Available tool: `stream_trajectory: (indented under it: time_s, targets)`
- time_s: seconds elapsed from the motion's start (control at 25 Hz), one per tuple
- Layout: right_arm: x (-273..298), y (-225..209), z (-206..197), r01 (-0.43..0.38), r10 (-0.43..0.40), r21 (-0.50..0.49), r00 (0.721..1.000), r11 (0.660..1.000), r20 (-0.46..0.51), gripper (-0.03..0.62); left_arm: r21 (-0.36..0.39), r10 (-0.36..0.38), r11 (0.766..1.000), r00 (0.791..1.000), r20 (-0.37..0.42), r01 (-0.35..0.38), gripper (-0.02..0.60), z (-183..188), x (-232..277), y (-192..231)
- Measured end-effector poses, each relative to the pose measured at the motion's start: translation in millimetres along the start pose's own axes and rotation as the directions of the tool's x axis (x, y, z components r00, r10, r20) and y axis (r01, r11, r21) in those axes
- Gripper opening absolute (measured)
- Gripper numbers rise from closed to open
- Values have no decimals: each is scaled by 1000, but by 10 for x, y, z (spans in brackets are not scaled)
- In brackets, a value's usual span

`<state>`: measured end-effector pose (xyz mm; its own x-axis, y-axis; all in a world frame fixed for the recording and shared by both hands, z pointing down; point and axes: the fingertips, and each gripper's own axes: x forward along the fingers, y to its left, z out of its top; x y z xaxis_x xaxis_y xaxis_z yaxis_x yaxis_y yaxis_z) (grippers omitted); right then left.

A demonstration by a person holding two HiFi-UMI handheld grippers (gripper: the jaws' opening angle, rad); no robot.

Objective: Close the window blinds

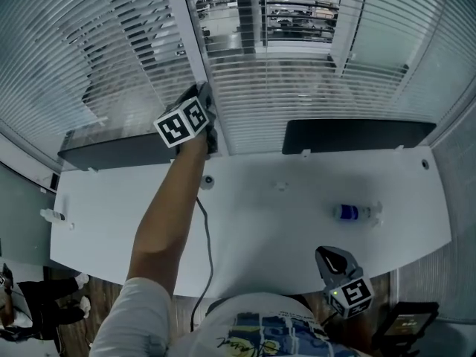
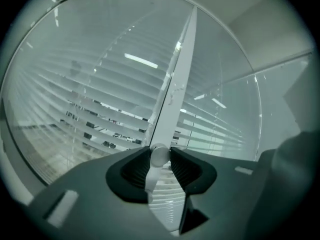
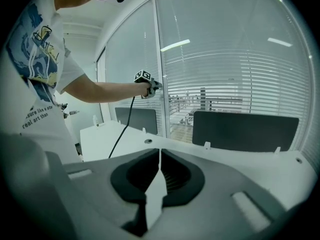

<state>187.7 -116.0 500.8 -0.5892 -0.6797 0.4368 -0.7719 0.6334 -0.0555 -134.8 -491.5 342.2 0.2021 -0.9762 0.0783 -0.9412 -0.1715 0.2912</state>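
Slatted blinds point(image 1: 297, 73) cover the windows behind the desk, and their slats stand partly open, so the room beyond shows through. My left gripper point(image 1: 204, 101) is held out at arm's length against the window post point(image 1: 190, 28) between two blinds. Seen from the left gripper view, its jaws press on both sides of the white blind wand point(image 2: 160, 155), in front of the slats point(image 2: 100, 114). From the right gripper view, the left gripper point(image 3: 155, 86) shows far off at the post. My right gripper point(image 1: 331, 259) hangs low by the desk's near edge, its jaws point(image 3: 159, 159) shut and empty.
A white desk point(image 1: 260, 229) stands between me and the window. Two dark partition panels point(image 1: 357, 134) point(image 1: 111, 149) line its far edge. A small water bottle point(image 1: 353, 213) lies at the right, and a black cable point(image 1: 206, 236) runs across the desk from a grommet point(image 1: 208, 181).
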Motion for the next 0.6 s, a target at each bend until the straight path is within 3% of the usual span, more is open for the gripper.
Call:
stream_trajectory:
  time_s: [0.08,0.16,0.24,0.28,0.32,0.4,0.48,0.6]
  targets:
    - [5,29,5,-3,3,3,1000,1000,0,12,91,14,996,1000,-7,-14,137,5,-13,-5]
    - [10,52,7,-4,4,4,1000,1000,5,12,228,32,973,999,-18,-27,141,29,-26,-20]
    - [7,63,6,1,-1,6,1000,1000,6,12,375,40,927,999,-30,-26,172,37,-39,-44]
    - [-1,70,5,5,-6,8,1000,1000,6,12,456,46,890,998,-35,-25,176,35,-55,-59]
    - [-11,81,1,9,-9,10,1000,1000,6,12,540,54,841,998,-38,-25,176,29,-77,-74]
    - [-39,113,-18,17,-17,13,1000,1000,7,12,707,72,707,996,-45,-19,176,-1,-118,-115]
    - [-62,151,-48,23,-23,16,1000,1000,10,12,840,82,542,995,-56,3,176,-40,-122,-168]
    - [-99,217,-98,32,-33,25,999,999,8,12,955,90,294,994,-68,38,175,-91,-95,-213]
